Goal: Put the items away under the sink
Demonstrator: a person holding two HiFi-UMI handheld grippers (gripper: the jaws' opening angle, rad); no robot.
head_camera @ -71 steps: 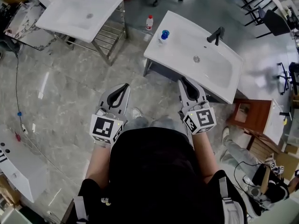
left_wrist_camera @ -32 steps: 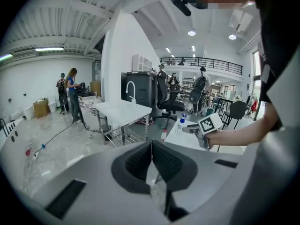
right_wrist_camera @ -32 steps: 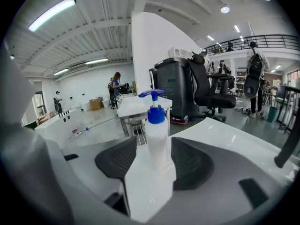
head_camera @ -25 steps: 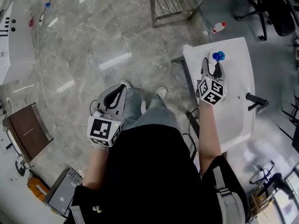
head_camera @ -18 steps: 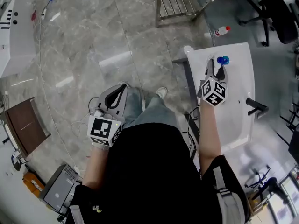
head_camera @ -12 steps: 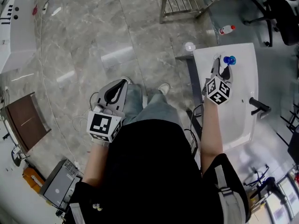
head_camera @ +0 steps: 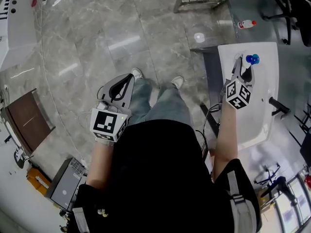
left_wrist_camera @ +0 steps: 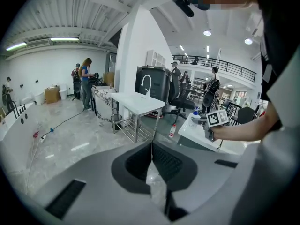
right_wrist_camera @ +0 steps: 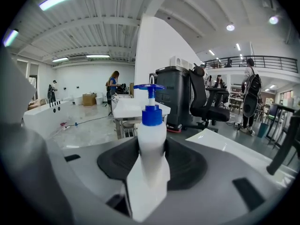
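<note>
A white pump bottle with a blue head (head_camera: 252,59) stands at the far corner of the white sink (head_camera: 262,115). My right gripper (head_camera: 243,62) reaches over the basin and its jaws have just been closing around the bottle. In the right gripper view the bottle (right_wrist_camera: 151,144) stands upright between the dark pads (right_wrist_camera: 187,165), which press on both its sides. My left gripper (head_camera: 129,76) hangs over the floor beside the person's legs, shut and empty; its tips (left_wrist_camera: 151,146) meet in the left gripper view.
A black tap (head_camera: 278,105) rises from the sink's right side. A red-capped bottle (head_camera: 247,24) lies on the floor beyond the sink. A second sink on a metal frame (left_wrist_camera: 136,104) stands further off. A brown board (head_camera: 26,123) and a grey device (head_camera: 65,188) sit at the left.
The right gripper's jaws have narrowed onto the pump bottle on the sink's corner. The left gripper has drifted a little beside the legs, still shut.
</note>
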